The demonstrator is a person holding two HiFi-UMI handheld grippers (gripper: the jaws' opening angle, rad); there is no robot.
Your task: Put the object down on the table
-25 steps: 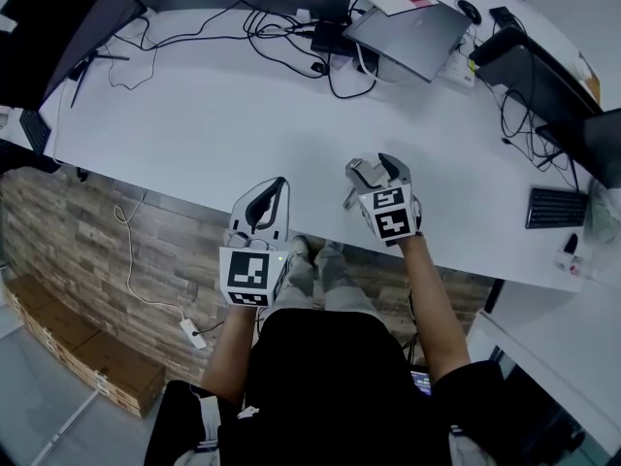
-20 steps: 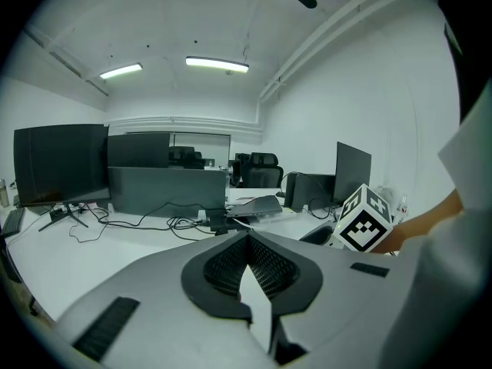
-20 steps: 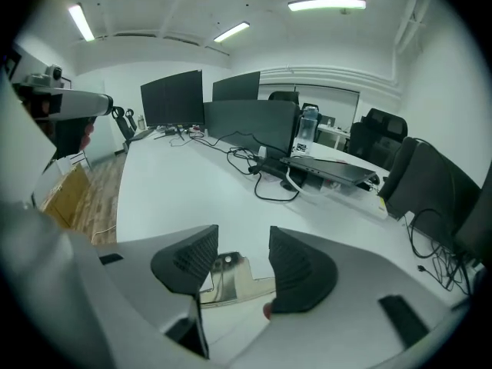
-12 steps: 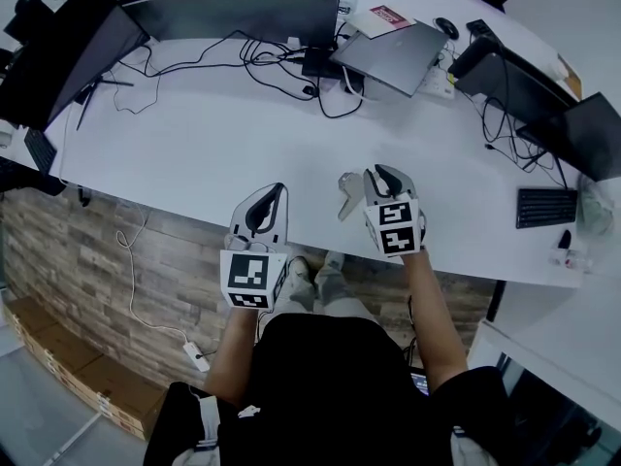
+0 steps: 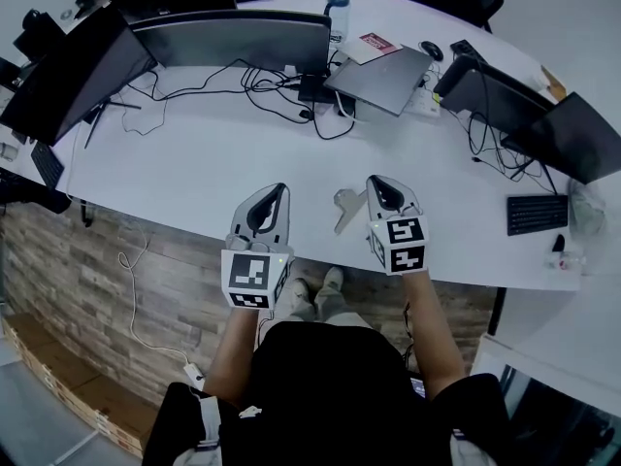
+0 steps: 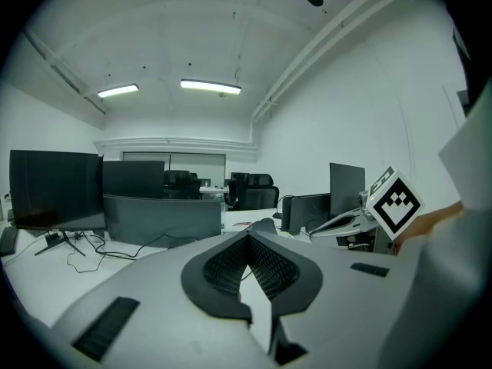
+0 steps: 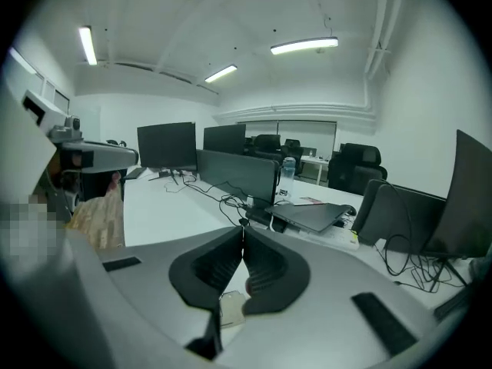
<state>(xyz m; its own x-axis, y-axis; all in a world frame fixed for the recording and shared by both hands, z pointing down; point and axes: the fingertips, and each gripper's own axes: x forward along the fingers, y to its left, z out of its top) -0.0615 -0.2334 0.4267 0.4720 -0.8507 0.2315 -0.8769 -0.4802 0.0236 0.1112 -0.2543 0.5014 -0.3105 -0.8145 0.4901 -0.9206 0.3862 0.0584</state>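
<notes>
Beige flat piece (image 5: 346,209) rests on our white counter (image 5: 194,153), its long axis running one-to-seven o'clock. The left tool (image 5: 280,188) and right tool (image 5: 375,181) both have their jaws together. Monitors (image 5: 233,37) stand at twelve.

No words, brand names or numbers can be read. The left tool (image 5: 282,189) and right tool (image 5: 374,180) each carry a cube bearing only black-and-white square marker patterns. A red-and-white booklet (image 5: 378,44) lies on the counter (image 5: 194,153), its print too small to read.

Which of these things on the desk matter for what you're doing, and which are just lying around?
In the job: right gripper, small flat tan piece beside it, white table.
Lying about: monitor, laptop, water bottle, keyboard, cables.
</notes>
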